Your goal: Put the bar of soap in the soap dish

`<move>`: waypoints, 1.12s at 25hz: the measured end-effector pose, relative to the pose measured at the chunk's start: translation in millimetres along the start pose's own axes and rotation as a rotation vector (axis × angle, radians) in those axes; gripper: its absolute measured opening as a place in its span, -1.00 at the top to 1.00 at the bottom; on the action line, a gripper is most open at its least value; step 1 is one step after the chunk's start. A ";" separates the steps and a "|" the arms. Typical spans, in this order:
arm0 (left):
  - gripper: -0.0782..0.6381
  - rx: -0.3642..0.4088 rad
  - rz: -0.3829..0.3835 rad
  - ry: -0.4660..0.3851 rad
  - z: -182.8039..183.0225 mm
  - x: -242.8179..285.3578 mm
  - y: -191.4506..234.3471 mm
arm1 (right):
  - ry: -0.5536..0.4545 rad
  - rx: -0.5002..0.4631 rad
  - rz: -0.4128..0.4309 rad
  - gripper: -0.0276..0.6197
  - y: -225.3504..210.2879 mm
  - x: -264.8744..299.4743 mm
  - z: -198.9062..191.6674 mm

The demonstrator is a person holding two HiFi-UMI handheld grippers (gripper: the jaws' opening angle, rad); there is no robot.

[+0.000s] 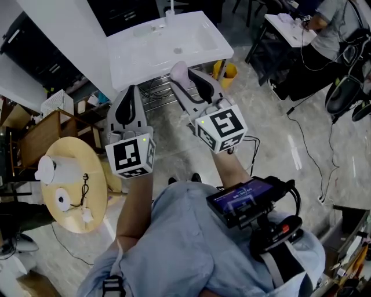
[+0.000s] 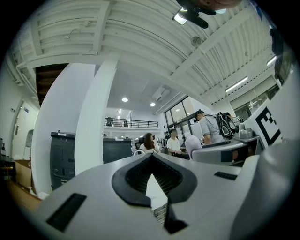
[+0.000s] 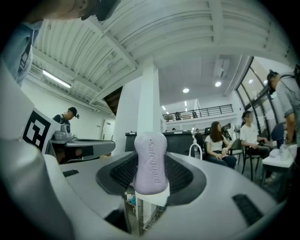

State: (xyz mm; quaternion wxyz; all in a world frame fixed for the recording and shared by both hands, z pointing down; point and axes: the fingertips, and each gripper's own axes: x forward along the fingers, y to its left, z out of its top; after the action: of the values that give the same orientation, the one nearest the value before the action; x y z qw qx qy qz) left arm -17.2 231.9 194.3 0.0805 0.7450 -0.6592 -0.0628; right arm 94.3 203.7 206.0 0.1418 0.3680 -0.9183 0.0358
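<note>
A lilac bar of soap [image 1: 178, 70] [image 3: 151, 161] stands upright between the pads of my right gripper [image 1: 187, 76] [image 3: 151, 174], which is shut on it. The bar is held in the air in front of the white sink basin [image 1: 139, 58]. A pale oval shape [image 1: 143, 31] lies at the basin's back left beside the tap [image 1: 170, 11]; whether it is the soap dish I cannot tell. My left gripper [image 1: 128, 96] [image 2: 151, 177] hangs to the left of the right one, jaws together and nothing held.
A wire shelf [image 1: 155, 94] and a yellow object [image 1: 228, 71] sit under the sink. A round wooden table [image 1: 72, 200] with white items stands at the left. Cables trail over the floor [image 1: 301, 156]. A person sits at a desk [image 1: 293, 29] at the top right.
</note>
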 end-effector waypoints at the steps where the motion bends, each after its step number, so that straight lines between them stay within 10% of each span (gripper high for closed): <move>1: 0.76 0.002 0.002 -0.002 0.6 1.4 -2.6 | -0.001 0.002 0.001 0.33 -2.5 -1.7 0.0; 28: 0.76 -0.007 0.030 0.022 -46.2 92.3 32.3 | 0.000 0.057 0.058 0.33 -54.0 82.2 -34.5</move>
State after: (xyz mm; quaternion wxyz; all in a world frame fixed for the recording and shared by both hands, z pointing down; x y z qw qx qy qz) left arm -28.0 138.2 247.2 0.0914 0.7354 -0.6691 -0.0558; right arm 82.8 115.6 260.5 0.1302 0.3449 -0.9272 0.0659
